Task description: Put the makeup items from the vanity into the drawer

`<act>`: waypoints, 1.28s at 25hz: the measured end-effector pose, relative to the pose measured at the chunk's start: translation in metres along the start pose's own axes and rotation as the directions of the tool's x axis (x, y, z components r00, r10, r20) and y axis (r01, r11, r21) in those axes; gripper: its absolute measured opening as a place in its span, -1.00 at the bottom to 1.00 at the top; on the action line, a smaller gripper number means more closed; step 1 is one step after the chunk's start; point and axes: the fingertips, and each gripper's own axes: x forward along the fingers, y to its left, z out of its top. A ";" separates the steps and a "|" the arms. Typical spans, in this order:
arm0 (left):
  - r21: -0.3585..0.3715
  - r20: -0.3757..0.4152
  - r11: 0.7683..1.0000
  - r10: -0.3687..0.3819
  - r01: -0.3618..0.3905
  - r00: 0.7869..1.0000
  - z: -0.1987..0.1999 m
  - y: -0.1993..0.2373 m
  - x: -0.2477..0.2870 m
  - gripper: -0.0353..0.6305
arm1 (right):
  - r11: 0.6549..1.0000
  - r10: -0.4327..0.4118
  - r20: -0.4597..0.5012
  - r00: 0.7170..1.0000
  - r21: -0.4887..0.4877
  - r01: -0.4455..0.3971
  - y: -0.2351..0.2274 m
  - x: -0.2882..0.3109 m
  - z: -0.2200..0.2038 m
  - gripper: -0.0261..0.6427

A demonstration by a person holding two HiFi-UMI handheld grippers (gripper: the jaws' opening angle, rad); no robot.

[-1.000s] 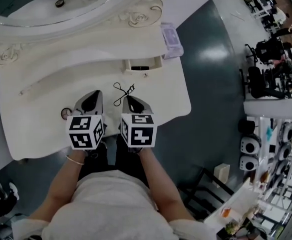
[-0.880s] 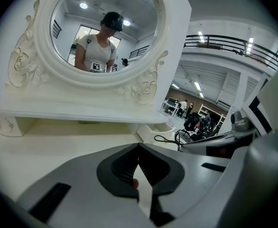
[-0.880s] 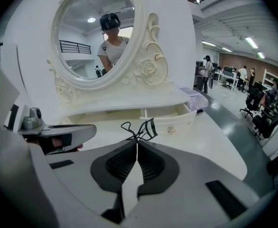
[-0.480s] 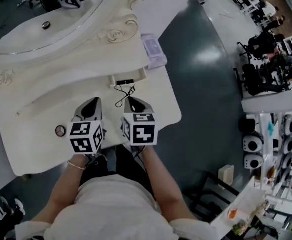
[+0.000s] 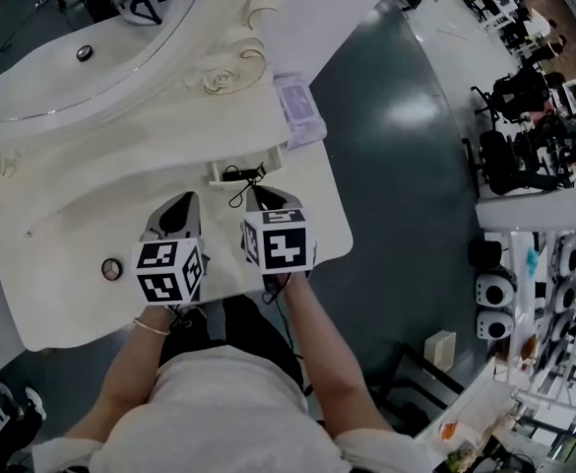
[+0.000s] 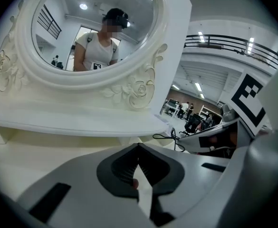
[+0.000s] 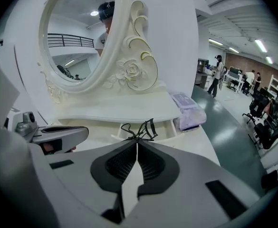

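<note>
Glossy dark floor (image 5: 406, 166), black office chairs (image 5: 524, 97) and cluttered white shelves (image 5: 548, 294) off to the right

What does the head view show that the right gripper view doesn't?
Only the head view shows the small round item lying on the vanity top and the person's arms. Only the right gripper view shows, close up, the right gripper shut on the eyelash curler, plus the ceiling lights. Both show the curler, the open drawer, the purple box and the carved mirror frame.
</note>
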 end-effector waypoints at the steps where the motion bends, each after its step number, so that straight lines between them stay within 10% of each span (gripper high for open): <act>1: -0.004 0.001 1.000 0.003 -0.003 1.000 0.001 0.001 0.002 -0.89 | 1.000 0.005 -0.011 1.000 0.005 -0.005 -0.001 0.003 0.000 -0.85; 32: -0.049 -0.021 0.998 0.037 -0.038 0.999 0.014 0.027 0.040 -0.89 | 0.992 0.038 -0.119 0.992 0.128 -0.022 -0.023 0.041 0.011 -0.85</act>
